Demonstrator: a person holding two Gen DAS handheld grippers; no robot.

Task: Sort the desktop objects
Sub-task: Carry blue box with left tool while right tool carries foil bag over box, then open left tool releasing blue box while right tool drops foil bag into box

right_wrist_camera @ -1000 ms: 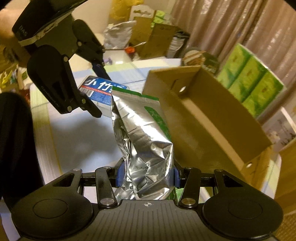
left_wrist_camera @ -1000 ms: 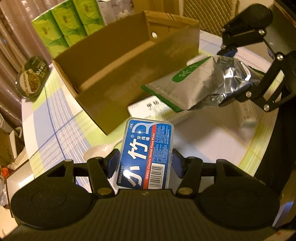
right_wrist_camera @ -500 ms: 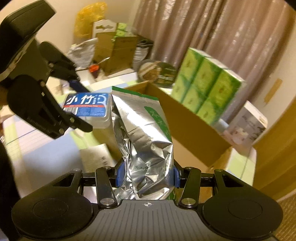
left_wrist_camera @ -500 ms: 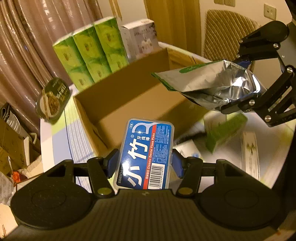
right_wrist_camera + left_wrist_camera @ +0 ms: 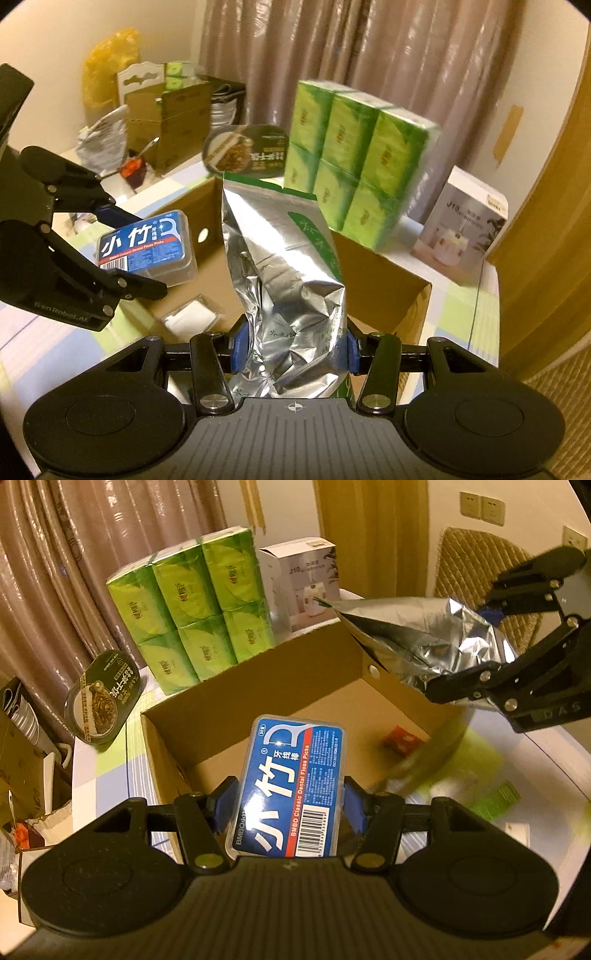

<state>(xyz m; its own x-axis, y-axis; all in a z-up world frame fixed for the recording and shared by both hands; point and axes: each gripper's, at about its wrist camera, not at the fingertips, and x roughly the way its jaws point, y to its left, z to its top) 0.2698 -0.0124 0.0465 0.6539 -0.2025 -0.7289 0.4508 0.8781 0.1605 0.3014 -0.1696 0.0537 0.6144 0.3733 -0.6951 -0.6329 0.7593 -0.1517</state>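
My left gripper [image 5: 290,806] is shut on a blue floss-pick box [image 5: 291,786] and holds it above the near edge of an open cardboard box [image 5: 258,686]. My right gripper [image 5: 291,349] is shut on a crumpled silver foil pouch [image 5: 288,273] with green print, held above the same cardboard box [image 5: 384,273]. In the left wrist view the pouch [image 5: 424,642] hangs over the box's right wall. In the right wrist view the floss-pick box [image 5: 147,245] hovers at the left. Inside the box lie a small red packet [image 5: 404,738] and a white packet [image 5: 192,317].
A pack of green tissue packs [image 5: 192,605] and a white carton [image 5: 301,579] stand behind the cardboard box. A round food tub [image 5: 103,698] leans at the left. Green and white packets [image 5: 498,801] lie on the table at the right. Curtains hang behind.
Both grippers have risen and moved forward with their loads, from beside the cardboard box to above its open top. The box's inside has come into view.
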